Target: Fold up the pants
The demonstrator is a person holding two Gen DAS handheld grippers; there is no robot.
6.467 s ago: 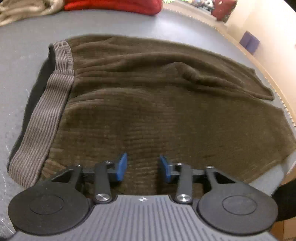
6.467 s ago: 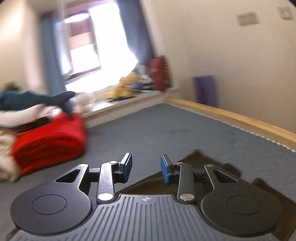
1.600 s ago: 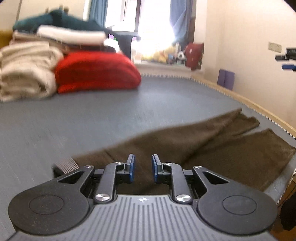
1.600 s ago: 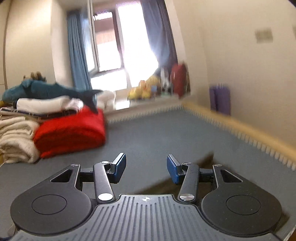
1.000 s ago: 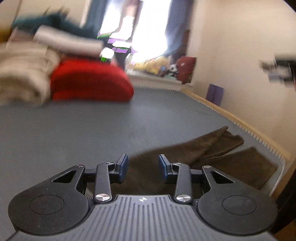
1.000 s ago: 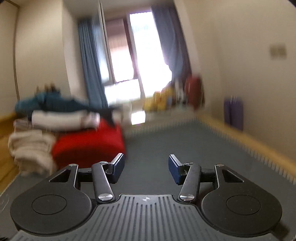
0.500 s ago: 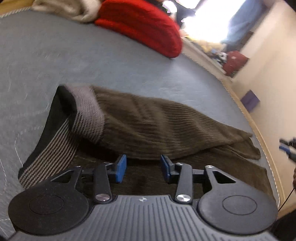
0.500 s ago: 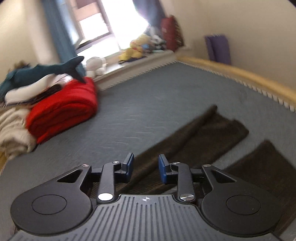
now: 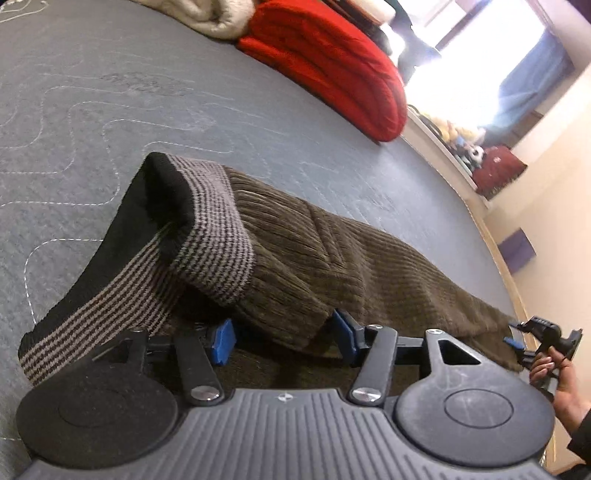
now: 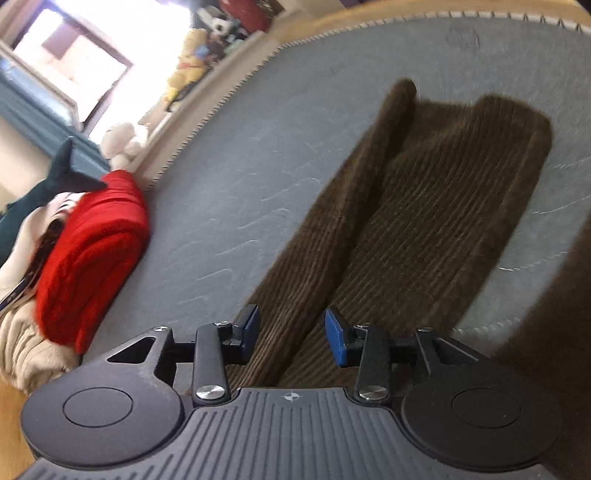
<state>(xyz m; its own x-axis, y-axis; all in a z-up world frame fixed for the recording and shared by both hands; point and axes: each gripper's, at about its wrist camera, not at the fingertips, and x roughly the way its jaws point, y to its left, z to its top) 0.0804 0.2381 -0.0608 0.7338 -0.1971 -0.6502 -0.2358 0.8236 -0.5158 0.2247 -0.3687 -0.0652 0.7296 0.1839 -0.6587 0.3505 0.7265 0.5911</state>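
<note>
Brown pants (image 9: 332,258) on the grey mattress (image 9: 110,110), half folded lengthwise.

My left claw (image 9: 282,334) stands wide, a hanging fold of the pants between its blue pads, striped waistband (image 9: 218,236) just ahead. My right claw (image 10: 291,332) stands wide over the pants' leg end (image 10: 461,177), gripping nothing. Beyond the pants: red blanket (image 9: 332,62), cream blanket (image 9: 207,11), and soft toys (image 10: 188,55) by the window.

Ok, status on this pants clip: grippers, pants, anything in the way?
Left hand-held gripper open at the waistband fold. Right hand-held gripper open over the legs. Brown pants half folded lengthwise on the mattress. Nothing blocking.
</note>
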